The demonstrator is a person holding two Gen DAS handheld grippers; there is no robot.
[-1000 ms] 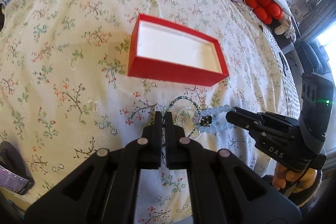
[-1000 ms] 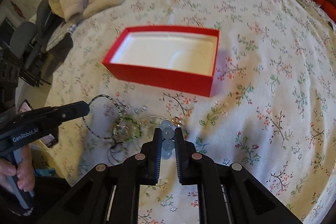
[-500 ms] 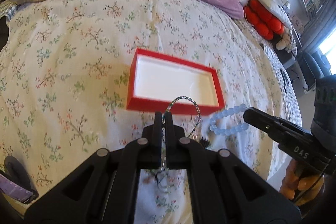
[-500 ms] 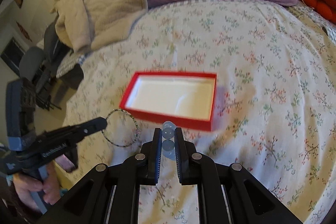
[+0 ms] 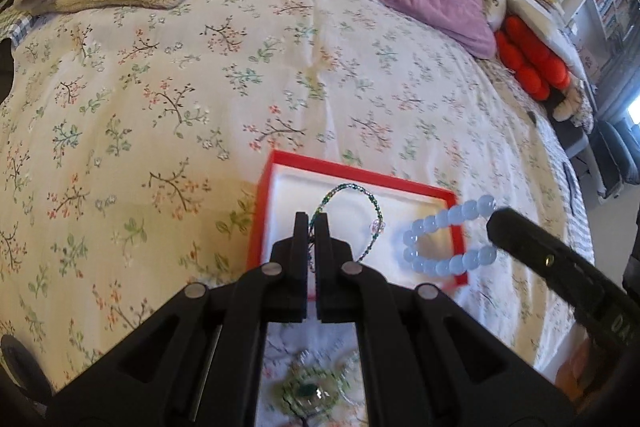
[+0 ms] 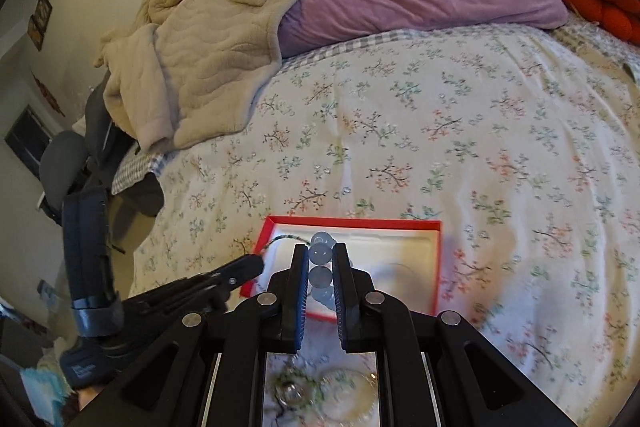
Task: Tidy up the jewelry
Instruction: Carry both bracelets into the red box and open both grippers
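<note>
We've got the left gripper pinching the thin green bracelet, the right gripper clamping the blue bead bracelet. Both hang over the red box, seemingly clear of it. Release off-centre and either could catch the rim or land outside.

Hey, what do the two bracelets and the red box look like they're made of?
Blue bracelet: round, translucent, glossy beads, likely glass or plastic. Green bracelet: tiny shiny beads on a thin strand, one clear faceted bead. Red box: seemingly matte cardboard with a white moulded insert.

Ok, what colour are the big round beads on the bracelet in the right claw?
Pale, translucent blue beads; the left wrist view shows them best.
</note>
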